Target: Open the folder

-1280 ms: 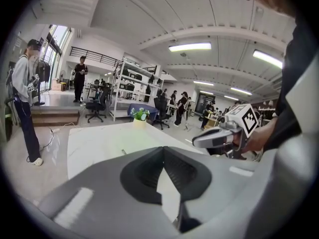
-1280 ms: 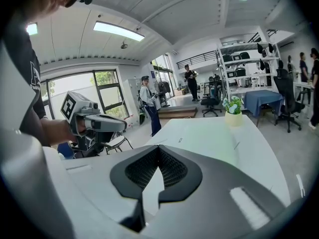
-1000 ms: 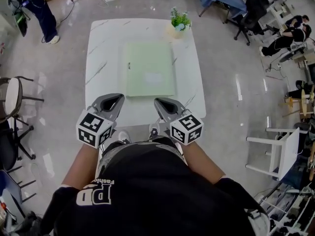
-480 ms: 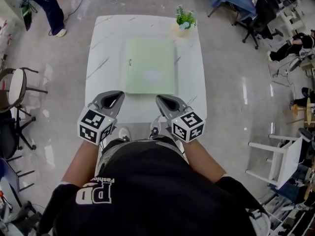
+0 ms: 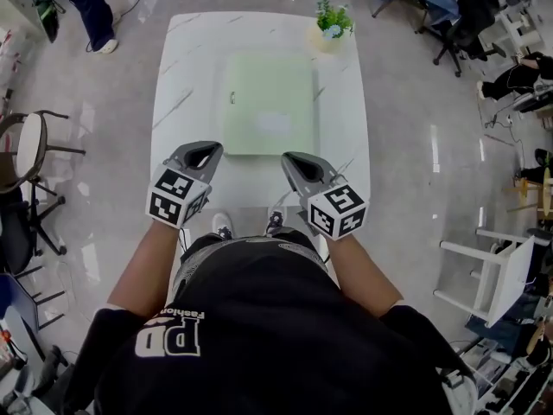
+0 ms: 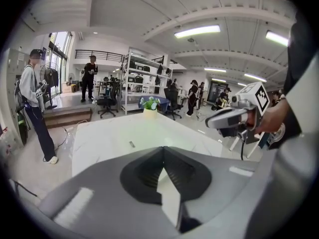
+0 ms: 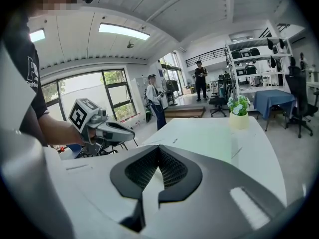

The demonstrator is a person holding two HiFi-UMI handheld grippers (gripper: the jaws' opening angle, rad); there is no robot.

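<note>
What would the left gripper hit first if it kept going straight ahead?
Probably the folder, near its left edge. The left gripper points that way, but its height above the table is unclear.

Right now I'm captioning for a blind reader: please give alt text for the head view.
A closed pale green folder lies on a white table, a potted plant at the far right corner. The left gripper and right gripper hover short of the folder, jaws shut and empty.
</note>
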